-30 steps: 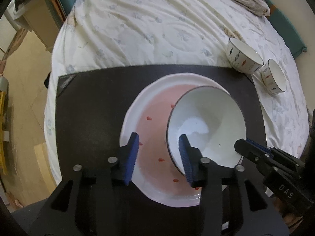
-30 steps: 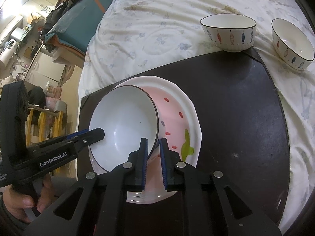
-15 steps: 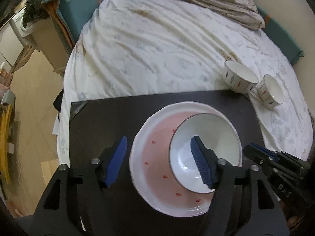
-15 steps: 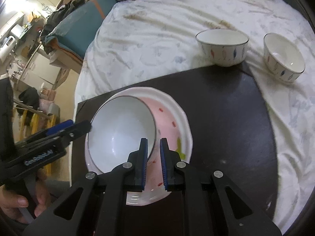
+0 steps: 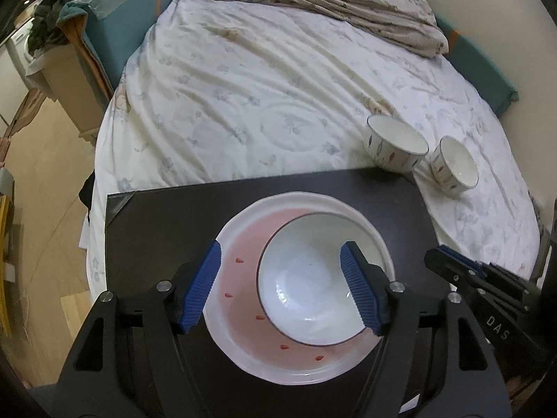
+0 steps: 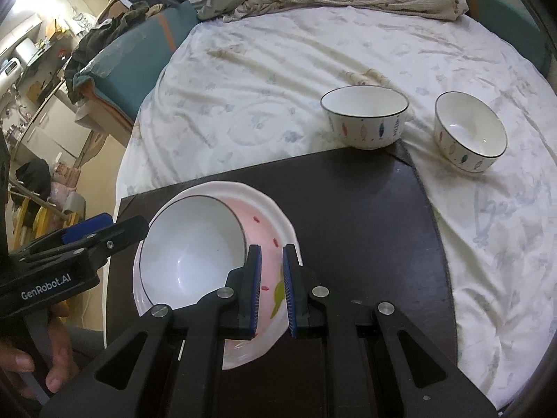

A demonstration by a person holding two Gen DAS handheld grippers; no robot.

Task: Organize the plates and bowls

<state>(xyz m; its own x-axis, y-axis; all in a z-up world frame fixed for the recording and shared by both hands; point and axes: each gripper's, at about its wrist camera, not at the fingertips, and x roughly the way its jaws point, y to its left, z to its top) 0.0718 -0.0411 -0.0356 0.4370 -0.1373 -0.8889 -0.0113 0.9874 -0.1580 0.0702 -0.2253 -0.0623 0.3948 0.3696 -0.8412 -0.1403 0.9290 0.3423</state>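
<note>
Our left tongs (image 5: 280, 285) hang spread wide above the white bowl (image 5: 313, 275), gripping nothing. Our right tongs (image 6: 271, 291) are parted only a little, with a narrow gap between the blue pads, and they too hold nothing. The white bowl sits inside the pink plate (image 6: 268, 240), off toward one side of it, and the plate lies on the dark table (image 6: 365, 209). Beyond the table's far corner, on the bed (image 5: 261, 80), we see a fish-patterned bowl (image 6: 363, 116) touching that corner and a smaller bowl (image 6: 470, 132) near it.
</note>
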